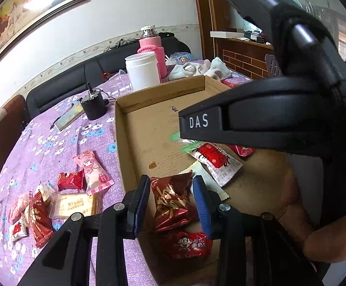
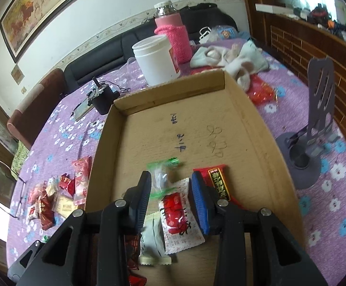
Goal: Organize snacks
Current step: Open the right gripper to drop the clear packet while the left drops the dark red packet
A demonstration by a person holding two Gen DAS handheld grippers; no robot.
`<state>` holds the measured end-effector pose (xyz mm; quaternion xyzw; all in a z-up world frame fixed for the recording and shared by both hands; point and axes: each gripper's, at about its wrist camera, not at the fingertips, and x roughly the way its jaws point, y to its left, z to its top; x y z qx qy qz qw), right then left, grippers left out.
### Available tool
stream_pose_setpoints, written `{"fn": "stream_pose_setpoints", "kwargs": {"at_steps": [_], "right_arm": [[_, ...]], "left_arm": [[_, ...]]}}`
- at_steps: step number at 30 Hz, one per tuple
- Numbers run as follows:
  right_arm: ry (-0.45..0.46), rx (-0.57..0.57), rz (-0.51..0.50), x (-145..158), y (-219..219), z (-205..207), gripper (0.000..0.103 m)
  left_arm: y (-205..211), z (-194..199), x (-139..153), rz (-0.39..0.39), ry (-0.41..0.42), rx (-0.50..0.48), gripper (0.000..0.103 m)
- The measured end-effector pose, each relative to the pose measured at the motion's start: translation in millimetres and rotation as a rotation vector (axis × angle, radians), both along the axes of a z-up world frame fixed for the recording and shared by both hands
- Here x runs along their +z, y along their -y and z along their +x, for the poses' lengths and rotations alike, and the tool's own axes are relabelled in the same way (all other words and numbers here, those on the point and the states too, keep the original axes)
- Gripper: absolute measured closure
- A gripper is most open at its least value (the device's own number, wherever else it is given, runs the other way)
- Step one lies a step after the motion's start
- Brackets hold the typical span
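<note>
Snacks are being gathered into a shallow cardboard tray on the table, and the left gripper is clamping a crinkled dark-red foil packet between its blue pads, holding it just over the tray's near end. Below that packet a glossy red candy bag with a cartoon face is lying in the tray, and further in a white-and-red sachet is resting flat. The right gripper is hovering over that same sachet with its jaws partly apart; the sachet and a clear wrapper with green ends are sitting between the pads, but whether the pads are pressing on either I cannot tell. A red-and-black bar is lying just beside the right pad, on bare corrugated board marked with handwriting. Judging by this, the step in hand is dropping the foil packet into the tray; the next move calls for opening the left jaws over a free patch, then reaching out for the loose pile of small wrapped sweets waiting on the purple flowered cloth to the tray's left. Those wrappers are looking thin and slippery, so a light, centred pinch will be needed. Beyond the tray a white plastic tub and a bottle in a pink knitted sleeve are standing.
</note>
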<state>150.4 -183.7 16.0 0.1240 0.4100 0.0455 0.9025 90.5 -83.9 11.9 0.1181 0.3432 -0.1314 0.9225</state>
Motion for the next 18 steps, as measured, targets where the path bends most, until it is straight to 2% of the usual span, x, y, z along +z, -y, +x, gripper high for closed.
{"fn": "stream_pose_setpoints", "kwargs": {"at_steps": [5,9,18], "right_arm": [[0.025,-0.016,-0.042,5,-1,-2,0.069],[0.041,-0.024,-0.062,8,-1,-4,0.062],[0.055,-0.032,-0.08,11,-2,-5,0.062]], "left_arm": [[-6,3,1,-0.02,-0.006,0.021,0.064],[-11,6,2,-0.039,-0.02,0.034,0.064],[-14,8,5,-0.061,-0.017,0.043,0.064]]}}
